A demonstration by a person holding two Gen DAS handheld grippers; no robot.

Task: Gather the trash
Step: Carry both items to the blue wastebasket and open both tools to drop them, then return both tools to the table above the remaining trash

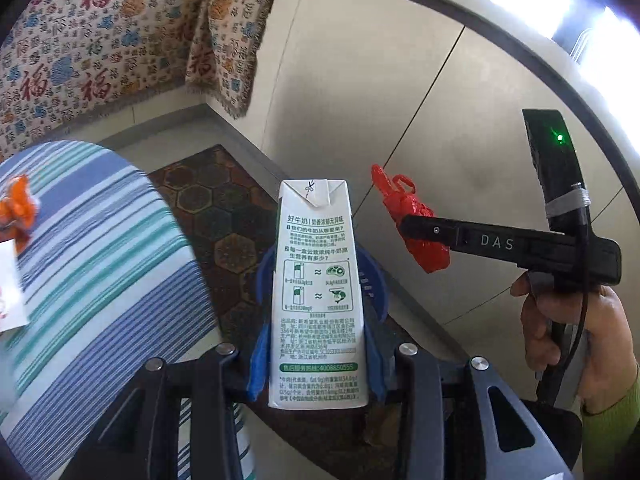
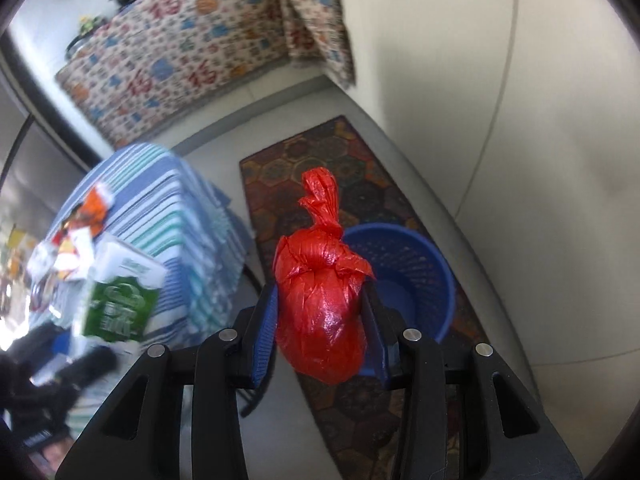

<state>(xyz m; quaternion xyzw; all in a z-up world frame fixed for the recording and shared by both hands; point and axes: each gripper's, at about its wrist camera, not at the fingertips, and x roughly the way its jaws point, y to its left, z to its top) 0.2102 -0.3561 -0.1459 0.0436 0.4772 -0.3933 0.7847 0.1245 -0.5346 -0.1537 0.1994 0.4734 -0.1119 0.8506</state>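
Between the blue pads of the left gripper (image 1: 318, 344) stands a white milk carton (image 1: 318, 292), clamped upright, with the rim of a blue basket (image 1: 378, 280) showing just behind it. Beside it, the right gripper (image 2: 320, 332) is closed on a knotted red plastic bag (image 2: 320, 300), held above the basket (image 2: 416, 276) on the patterned floor mat (image 2: 332, 152). More wrappers (image 2: 86, 216) lie on the striped worktop (image 2: 180, 208).

White milk carton (image 1: 318, 296) with green print. Red knotted plastic bag (image 2: 320, 300). Blue perforated basket (image 2: 408, 276). Blue, teal and white striped tablecloth (image 1: 104, 264). Dark hexagon-patterned mat (image 2: 332, 152). Cream throw (image 1: 100, 40) with red characters, blue and orange motifs.
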